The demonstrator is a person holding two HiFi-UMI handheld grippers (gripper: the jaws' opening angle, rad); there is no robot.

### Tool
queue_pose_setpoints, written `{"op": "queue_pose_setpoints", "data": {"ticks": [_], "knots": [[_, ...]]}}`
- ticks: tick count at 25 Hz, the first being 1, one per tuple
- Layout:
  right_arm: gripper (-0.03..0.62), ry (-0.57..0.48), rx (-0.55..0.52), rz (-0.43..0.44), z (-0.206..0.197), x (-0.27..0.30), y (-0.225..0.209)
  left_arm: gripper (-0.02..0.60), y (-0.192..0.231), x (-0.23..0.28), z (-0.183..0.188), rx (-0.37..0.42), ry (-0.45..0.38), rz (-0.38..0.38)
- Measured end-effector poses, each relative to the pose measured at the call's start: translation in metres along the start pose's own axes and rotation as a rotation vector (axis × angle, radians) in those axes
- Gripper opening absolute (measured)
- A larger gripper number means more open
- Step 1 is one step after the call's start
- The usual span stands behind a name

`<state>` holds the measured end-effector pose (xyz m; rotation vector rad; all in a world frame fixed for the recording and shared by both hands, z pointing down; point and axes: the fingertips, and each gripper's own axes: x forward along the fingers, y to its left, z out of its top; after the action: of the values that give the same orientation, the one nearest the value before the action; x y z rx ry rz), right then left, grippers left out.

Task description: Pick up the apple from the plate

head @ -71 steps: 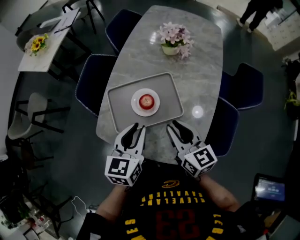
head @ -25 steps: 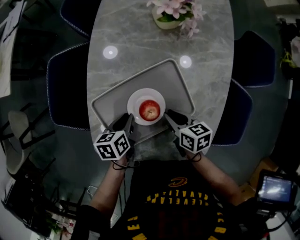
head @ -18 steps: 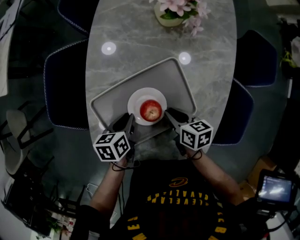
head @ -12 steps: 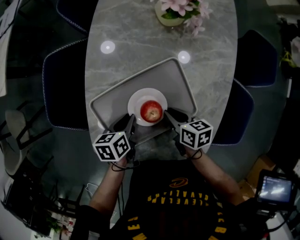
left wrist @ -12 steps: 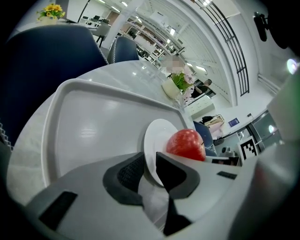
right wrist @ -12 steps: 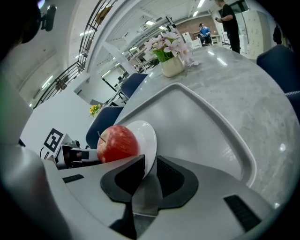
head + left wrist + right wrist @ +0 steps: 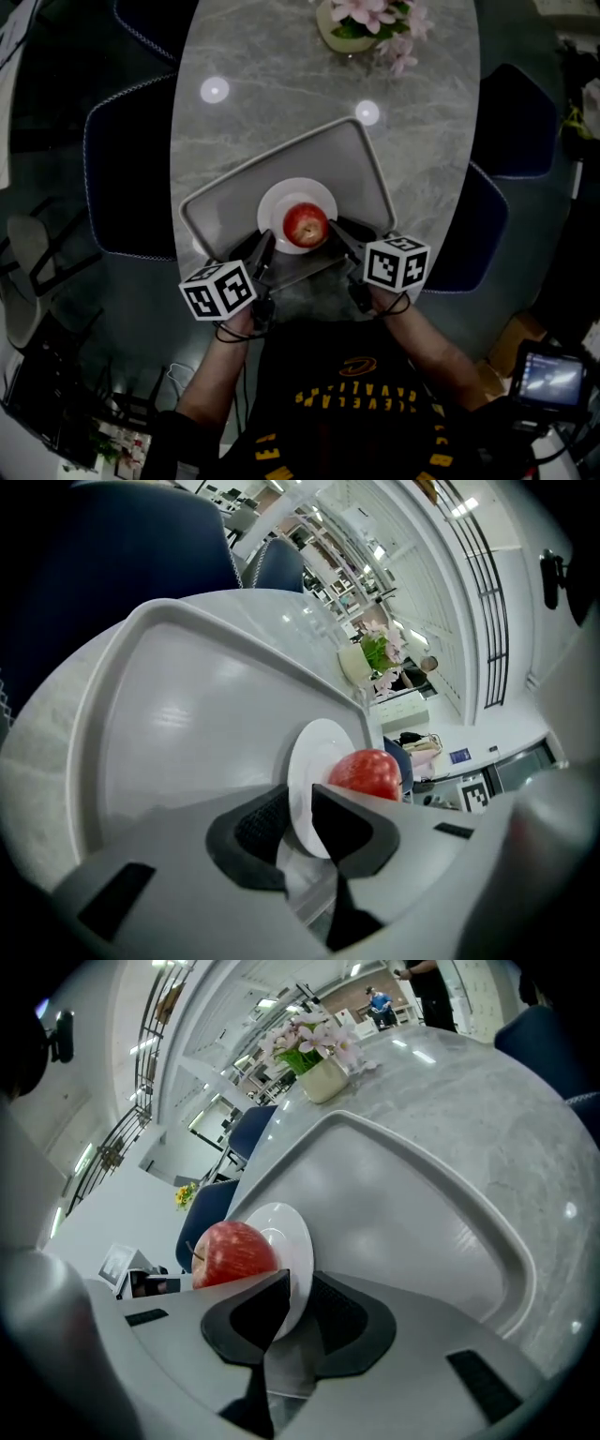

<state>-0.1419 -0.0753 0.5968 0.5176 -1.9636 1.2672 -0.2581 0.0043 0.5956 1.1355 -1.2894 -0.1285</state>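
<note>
A red apple (image 7: pixel 306 223) sits on a small white plate (image 7: pixel 281 199) in a grey tray (image 7: pixel 337 169). My left gripper (image 7: pixel 262 247) is at the plate's near-left rim. My right gripper (image 7: pixel 339 231) is at its near-right rim. In the left gripper view the jaws of the left gripper (image 7: pixel 300 803) stand close together with the plate's rim (image 7: pixel 314 752) between them, and the apple (image 7: pixel 366 772) shows just beyond. In the right gripper view the right gripper (image 7: pixel 298 1297) pinches the plate's rim (image 7: pixel 281 1227) the same way, with the apple (image 7: pixel 234 1251) to its left.
The tray lies on an oval grey marble table (image 7: pixel 281 75), near its front edge. A pot of pink flowers (image 7: pixel 361 23) stands at the far end. Dark blue chairs stand at the left (image 7: pixel 127 159) and the right (image 7: pixel 511 103).
Both grippers have moved forward from the tray's near edge to the plate's rim, and their jaws have narrowed. Over the last second they have barely shifted.
</note>
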Motion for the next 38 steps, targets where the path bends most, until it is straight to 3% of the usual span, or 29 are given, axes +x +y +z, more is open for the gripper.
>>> {"op": "queue_pose_setpoints", "data": {"ticks": [6, 14, 16, 38], "knots": [[0.081, 0.014, 0.05, 0.011, 0.002, 0.004, -0.002, 0.078, 0.0, 0.004, 0.001, -0.017, 0.021, -0.003], [0.08, 0.005, 0.079, 0.02, 0.004, 0.004, -0.002, 0.04, 0.002, 0.006, -0.002, -0.116, 0.05, -0.027], [0.051, -0.001, 0.091, 0.019, 0.004, 0.003, -0.003, 0.04, 0.002, 0.006, -0.002, -0.118, 0.05, -0.025], [0.049, -0.04, 0.141, 0.024, 0.002, -0.012, -0.008, 0.04, -0.012, 0.007, -0.007, -0.086, 0.086, -0.039]]}}
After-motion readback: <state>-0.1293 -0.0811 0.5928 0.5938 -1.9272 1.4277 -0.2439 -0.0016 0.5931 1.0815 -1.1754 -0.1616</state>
